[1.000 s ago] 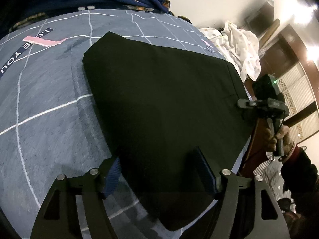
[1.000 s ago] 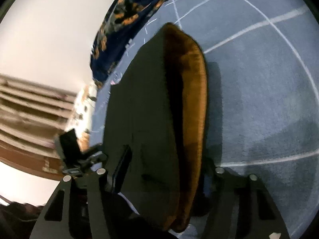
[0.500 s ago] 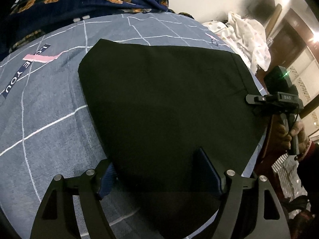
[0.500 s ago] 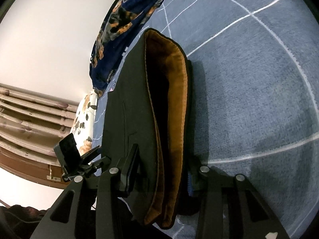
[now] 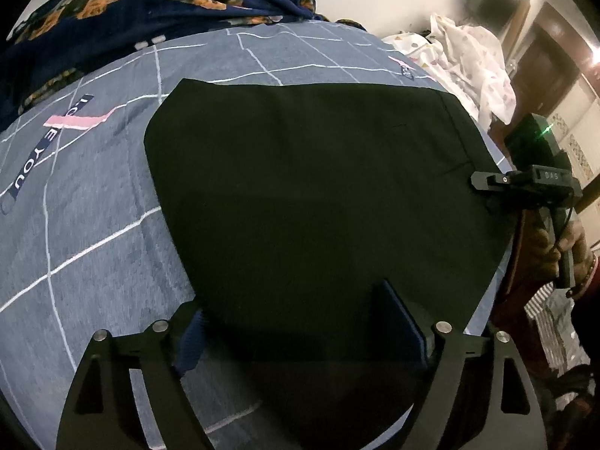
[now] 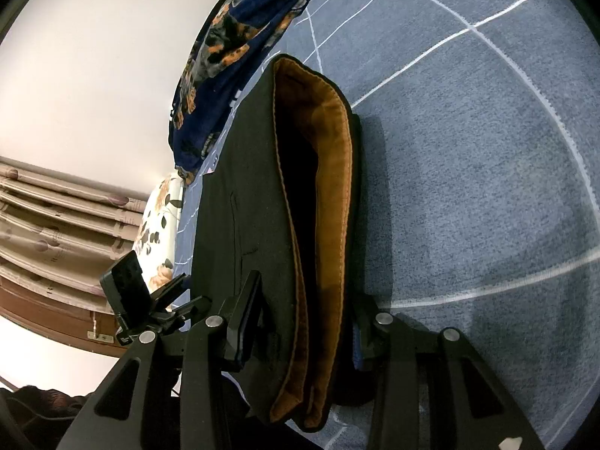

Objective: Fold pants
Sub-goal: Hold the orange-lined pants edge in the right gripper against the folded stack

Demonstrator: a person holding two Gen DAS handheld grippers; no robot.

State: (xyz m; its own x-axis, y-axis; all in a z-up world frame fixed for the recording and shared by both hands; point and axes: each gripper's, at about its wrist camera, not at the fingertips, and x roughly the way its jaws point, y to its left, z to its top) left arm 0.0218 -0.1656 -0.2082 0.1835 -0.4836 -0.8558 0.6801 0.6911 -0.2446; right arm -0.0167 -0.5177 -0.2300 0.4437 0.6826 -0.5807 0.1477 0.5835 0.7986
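While the black pants (image 5: 311, 195) lie folded into a compact slab on the grey grid-lined bedsheet (image 5: 86, 232), near the bed's edge, we work both tools at the near end of the stack. Our left gripper (image 5: 300, 322) straddles the near edge with its jaws opening, the blue pads (image 5: 189, 341) standing clear on either side of the cloth. Our right gripper (image 6: 300, 322) sits at the waistband end, where the tan lining (image 6: 330, 187) shows between the layers; its jaws bracket the stacked edge closely, though we cannot tell whether they actually pinch it. A patterned navy blanket (image 5: 123, 18) is bunched at the far side of the bed.

As we judge it, the fold is nearly done and this step is one of letting go and tidying. Doing it well means lifting the left tool straight away so a pad does not snag the top layer, keeping the right end steady until the edges line up, and pressing the gaping waistband flat before withdrawing.
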